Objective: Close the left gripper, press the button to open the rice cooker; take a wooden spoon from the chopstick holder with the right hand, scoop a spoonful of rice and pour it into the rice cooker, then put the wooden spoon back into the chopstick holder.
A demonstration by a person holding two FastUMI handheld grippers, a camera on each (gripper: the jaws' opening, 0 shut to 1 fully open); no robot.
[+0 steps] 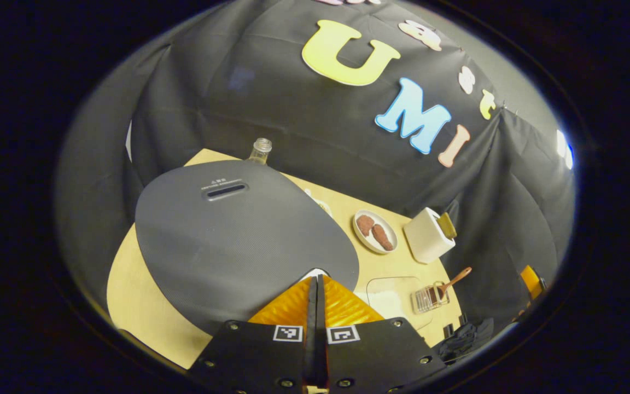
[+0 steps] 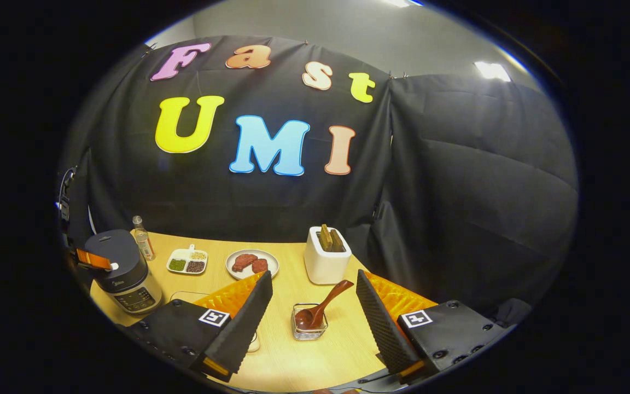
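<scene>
left gripper view: we see the left tongs (image 1: pixel 315 284) pressed together, tips at the front edge of the cooker (image 1: pixel 238 230) lid, which is down. whether the tips touch the button we cannot tell. right gripper view: the right tongs (image 2: pixel 315 298) are spread wide and hold nothing; they hover above the counter (image 2: pixel 293 355), one finger on each side of the holder (image 2: pixel 308 323). the spoon (image 2: pixel 320 309) stands tilted in the holder, bowl down, handle leaning toward the white box (image 2: pixel 326 262). we locate the cooker at the far left of the counter, with a bottle (image 2: pixel 143 238) just behind it, and a divided tray (image 2: pixel 187 261) and a plate (image 2: pixel 252 264) between it and the box.
</scene>
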